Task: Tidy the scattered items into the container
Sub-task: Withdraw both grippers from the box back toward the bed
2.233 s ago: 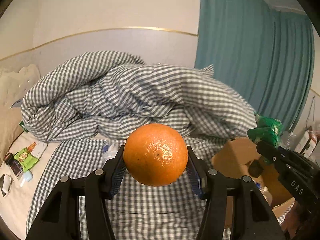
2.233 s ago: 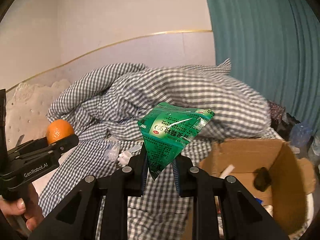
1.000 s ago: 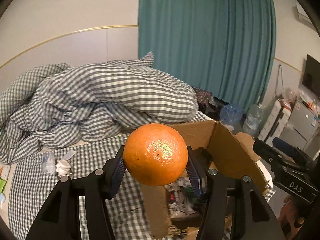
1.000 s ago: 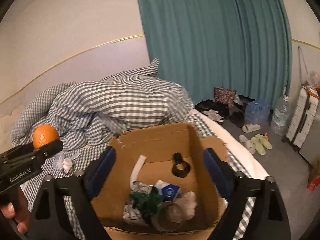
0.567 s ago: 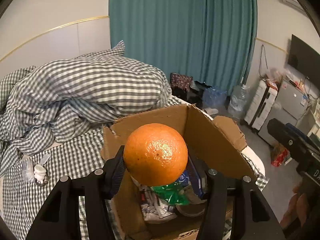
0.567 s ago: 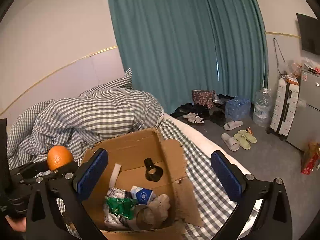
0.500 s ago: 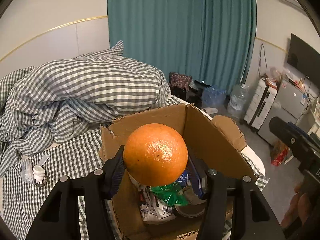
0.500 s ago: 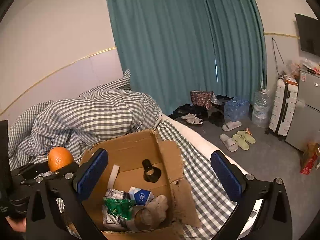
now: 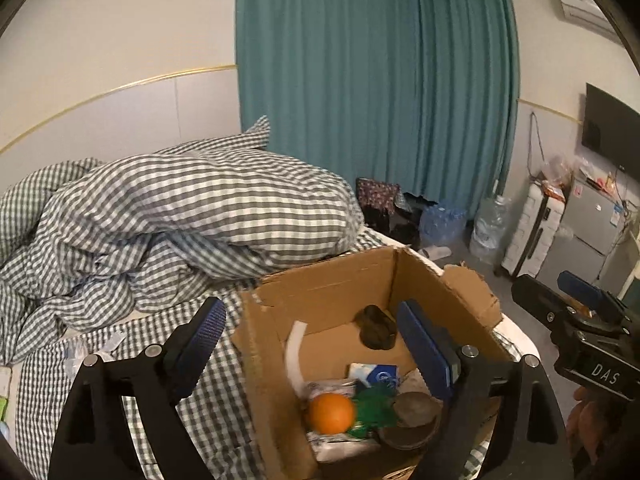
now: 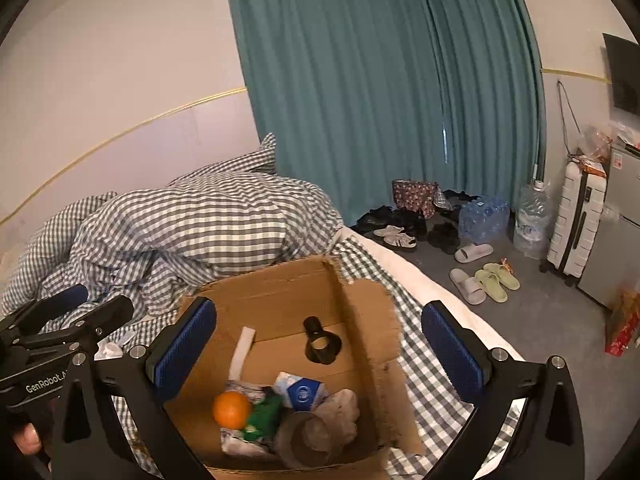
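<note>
One orange (image 9: pixel 331 413) inside one cardboard box (image 9: pixel 340 280); left gripper (image 9: pixel 316 344) jaws opening, right gripper (image 10: pixel 320 344) jaws wide, empty.

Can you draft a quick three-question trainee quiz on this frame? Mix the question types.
1. True or false: the round orange fruit lies inside the brown cardboard box.
2. Multiple choice: what touches the fruit on its right in the right wrist view? A) crumpled green foil packet B) black cylindrical part C) grey-and-white checked duvet
3. Fill in: the right tool holds ____ between its blue pads.

Key: 1 true; 2 A; 3 nothing. The left tool is opening, also with nothing between its pads.
</note>
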`<state>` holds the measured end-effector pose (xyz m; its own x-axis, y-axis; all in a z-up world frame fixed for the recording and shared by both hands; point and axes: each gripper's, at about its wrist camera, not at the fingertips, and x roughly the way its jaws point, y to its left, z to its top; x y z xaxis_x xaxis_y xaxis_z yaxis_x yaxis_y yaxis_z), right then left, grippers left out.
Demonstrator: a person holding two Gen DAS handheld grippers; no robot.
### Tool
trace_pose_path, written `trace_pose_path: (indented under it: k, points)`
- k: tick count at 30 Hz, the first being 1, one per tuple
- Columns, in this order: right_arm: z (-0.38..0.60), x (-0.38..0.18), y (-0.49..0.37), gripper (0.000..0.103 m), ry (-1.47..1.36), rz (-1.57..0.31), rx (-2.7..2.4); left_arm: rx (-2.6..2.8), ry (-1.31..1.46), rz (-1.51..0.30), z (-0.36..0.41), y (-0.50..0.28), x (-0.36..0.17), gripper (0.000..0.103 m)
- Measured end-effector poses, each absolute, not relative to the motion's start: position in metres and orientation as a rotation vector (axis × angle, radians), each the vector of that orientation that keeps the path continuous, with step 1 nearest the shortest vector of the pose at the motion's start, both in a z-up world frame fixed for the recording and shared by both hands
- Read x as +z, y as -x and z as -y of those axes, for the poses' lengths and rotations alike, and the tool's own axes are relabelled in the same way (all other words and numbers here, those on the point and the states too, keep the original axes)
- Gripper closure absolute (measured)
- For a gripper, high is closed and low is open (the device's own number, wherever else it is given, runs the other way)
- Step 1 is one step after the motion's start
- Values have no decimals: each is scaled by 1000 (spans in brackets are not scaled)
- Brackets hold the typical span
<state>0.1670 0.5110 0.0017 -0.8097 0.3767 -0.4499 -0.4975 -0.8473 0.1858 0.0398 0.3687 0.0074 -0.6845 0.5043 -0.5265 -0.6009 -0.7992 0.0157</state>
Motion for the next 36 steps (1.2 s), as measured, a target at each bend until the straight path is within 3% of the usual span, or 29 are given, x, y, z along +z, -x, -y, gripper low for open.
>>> trace_pose_path:
  k: [15,36]
  points:
    - [-439,22,-127,0,585,-371,2684,2587,707,-160,-265,-17,22,7]
    - [-290,35,-49,0,619,-211,2911,2860,781,58,-62,19,22,4]
